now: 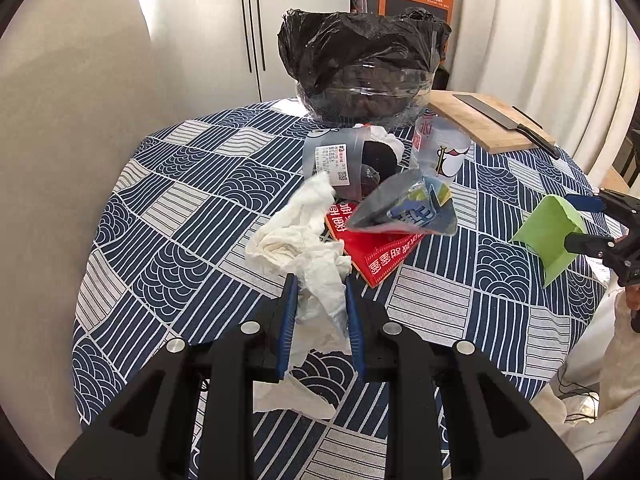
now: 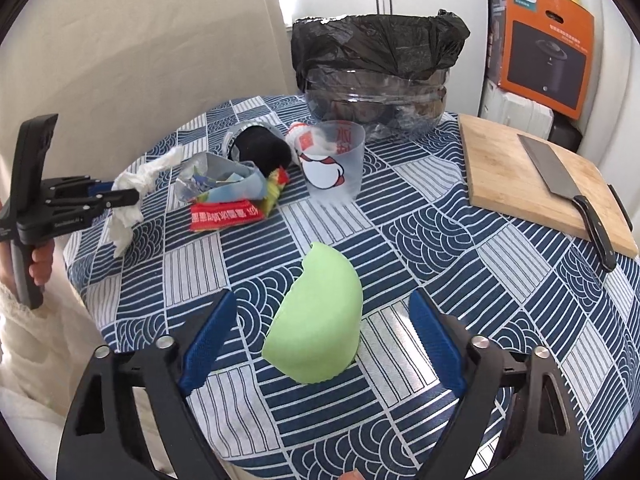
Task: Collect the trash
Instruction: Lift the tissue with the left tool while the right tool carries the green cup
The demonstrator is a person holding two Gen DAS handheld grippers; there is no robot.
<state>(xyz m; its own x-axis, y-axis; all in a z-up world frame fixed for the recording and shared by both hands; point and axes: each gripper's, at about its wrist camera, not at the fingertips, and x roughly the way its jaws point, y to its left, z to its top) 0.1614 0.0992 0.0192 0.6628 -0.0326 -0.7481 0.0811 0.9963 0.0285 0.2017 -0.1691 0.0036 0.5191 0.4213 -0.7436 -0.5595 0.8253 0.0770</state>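
Note:
My left gripper [image 1: 320,280] is shut on a crumpled white tissue [image 1: 308,240], which hangs from its blue pads over the table. The right wrist view shows that gripper [image 2: 120,194] at the left edge with the tissue [image 2: 128,200]. My right gripper [image 2: 323,296] stands open around a curled green paper [image 2: 320,328], and its pads [image 2: 208,340] are clear of the paper. A bin lined with a black bag [image 1: 360,68] stands at the table's far side. In front of it lie a red packet [image 1: 380,256], a foil wrapper [image 1: 404,208] and a clear plastic cup [image 1: 440,148].
A wooden cutting board [image 2: 500,168] with a cleaver [image 2: 560,176] lies at the right of the blue patterned tablecloth [image 2: 440,240]. A second cup [image 1: 332,156] lies on its side near the bin. An orange box [image 2: 544,40] stands behind. A person's hand [image 2: 40,264] grips the left tool.

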